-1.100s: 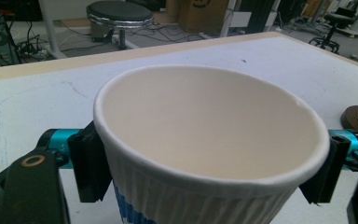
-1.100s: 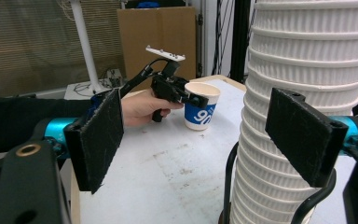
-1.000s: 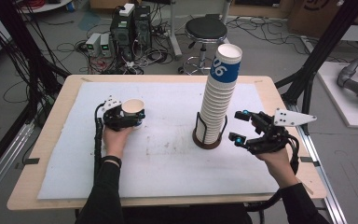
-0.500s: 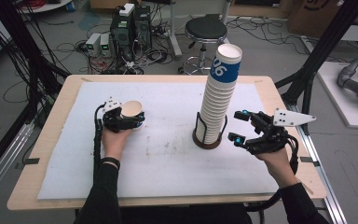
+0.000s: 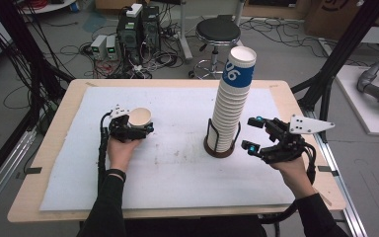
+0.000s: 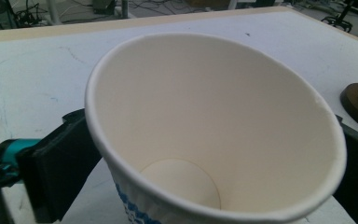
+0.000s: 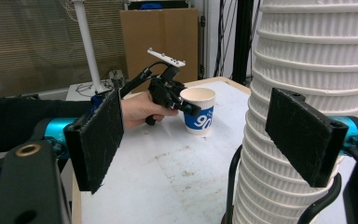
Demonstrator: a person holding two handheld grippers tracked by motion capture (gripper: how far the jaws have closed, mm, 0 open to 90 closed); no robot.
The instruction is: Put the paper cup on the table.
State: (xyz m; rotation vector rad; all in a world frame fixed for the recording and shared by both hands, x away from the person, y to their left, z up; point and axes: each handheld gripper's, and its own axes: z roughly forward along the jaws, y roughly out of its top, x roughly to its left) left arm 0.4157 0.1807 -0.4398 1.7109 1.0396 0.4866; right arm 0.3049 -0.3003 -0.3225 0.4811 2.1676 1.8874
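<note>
A white paper cup (image 5: 140,117) with blue print stands upright on the white mat at the left. My left gripper (image 5: 135,126) has a jaw on each side of it. The jaws have just been opening, and the cup (image 6: 214,116) rests between the spread pads (image 6: 60,172). From the right gripper view the cup (image 7: 198,112) stands on the table. A tall stack of white cups (image 5: 229,108) rises from a dark round holder (image 5: 219,149) at centre right. My right gripper (image 5: 250,133) is open just right of the stack (image 7: 307,60), holding nothing.
The mat (image 5: 177,173) covers a wooden table (image 5: 296,106). Behind the table are a black stool (image 5: 218,32), computer boxes (image 5: 138,24) and tangled cables on the floor. A black frame post (image 5: 335,54) stands at the right corner.
The left gripper's jaws have spread wider around the cup. Both hands and the cup stack stay where they were.
</note>
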